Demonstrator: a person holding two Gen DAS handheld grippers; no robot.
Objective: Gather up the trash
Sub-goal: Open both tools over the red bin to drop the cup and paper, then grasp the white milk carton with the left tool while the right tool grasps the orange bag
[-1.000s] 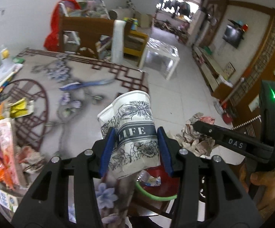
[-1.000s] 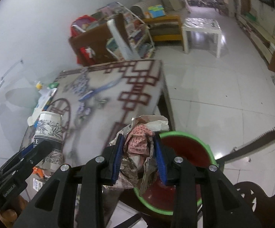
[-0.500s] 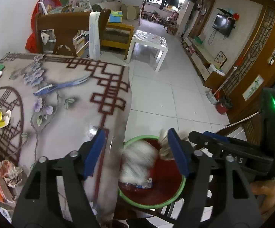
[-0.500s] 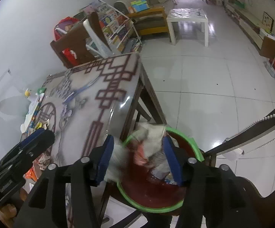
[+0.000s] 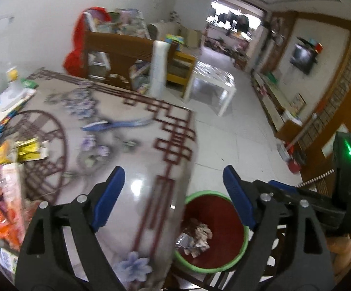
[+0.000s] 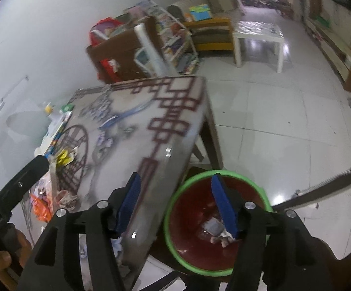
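A red bin with a green rim [image 5: 238, 258] [image 6: 175, 237] stands below the table's near right edge. Crumpled paper and wrappers [image 5: 197, 238] [image 6: 218, 231] lie inside it. My left gripper [image 5: 175, 196] is open and empty above the table edge and the bin. My right gripper [image 6: 178, 203] is open and empty above the bin's rim. More trash lies on the patterned table [image 5: 136, 150]: orange and pink wrappers [image 5: 3, 201] at the left, a yellow wrapper [image 5: 28, 149] [image 6: 65, 156], and crumpled paper [image 6: 66, 197].
A white carton and packets [image 5: 3, 101] sit at the table's far left. A wooden chair with a red cloth [image 5: 117, 55] stands behind the table. A white side table [image 5: 211, 84] stands on the tiled floor [image 6: 272, 131]. A dark chair is under the bin.
Both grippers opened. The paper cup left my left gripper and the crumpled paper left my right gripper; both fell into the bin. Both grippers now swing back toward the table.
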